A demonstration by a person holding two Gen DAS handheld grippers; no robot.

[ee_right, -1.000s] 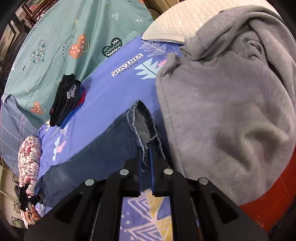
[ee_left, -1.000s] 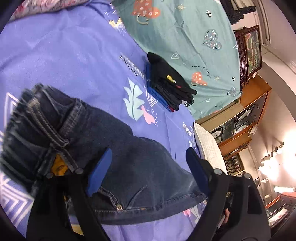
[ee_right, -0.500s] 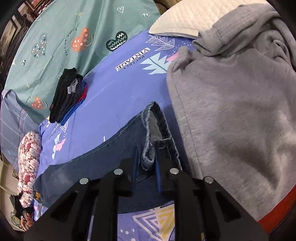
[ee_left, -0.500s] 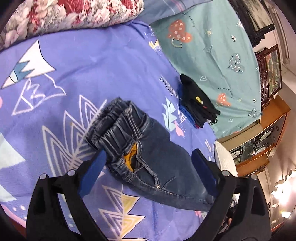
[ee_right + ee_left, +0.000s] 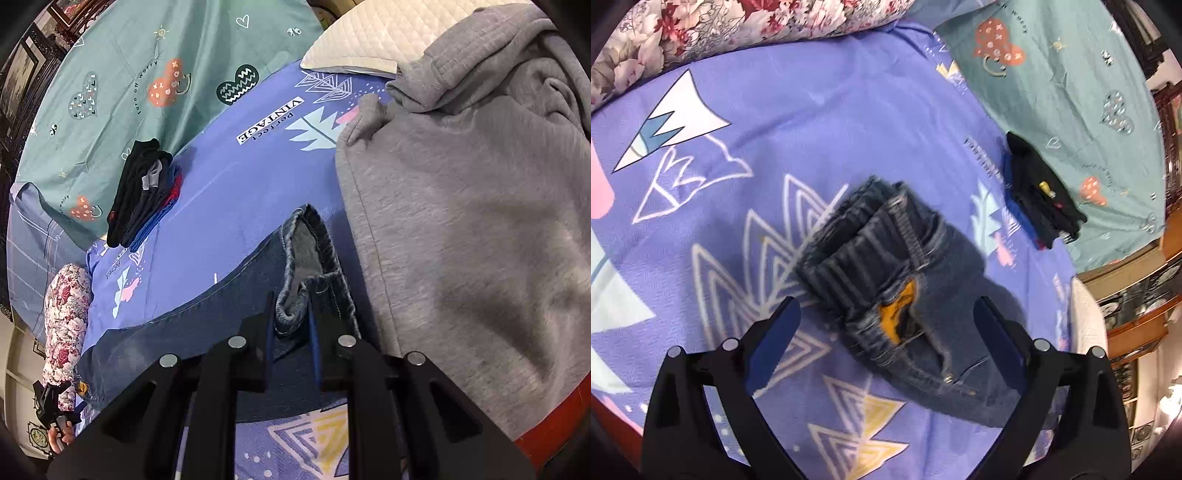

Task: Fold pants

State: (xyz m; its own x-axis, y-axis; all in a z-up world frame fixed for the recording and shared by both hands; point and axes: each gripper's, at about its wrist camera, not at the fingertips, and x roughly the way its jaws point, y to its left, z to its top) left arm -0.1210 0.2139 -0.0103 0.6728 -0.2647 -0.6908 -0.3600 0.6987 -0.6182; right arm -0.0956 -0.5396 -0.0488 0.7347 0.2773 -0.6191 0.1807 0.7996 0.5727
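Underneath, purple patterned bedsheet beneath jeans, left tool spread wide, right tool pinching their hem.

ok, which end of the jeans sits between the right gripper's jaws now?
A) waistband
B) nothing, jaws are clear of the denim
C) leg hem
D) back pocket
C: in the right wrist view the right gripper has its jaws close around the leg hem of the jeans; the waistband lies at the far end, in front of the open left gripper.
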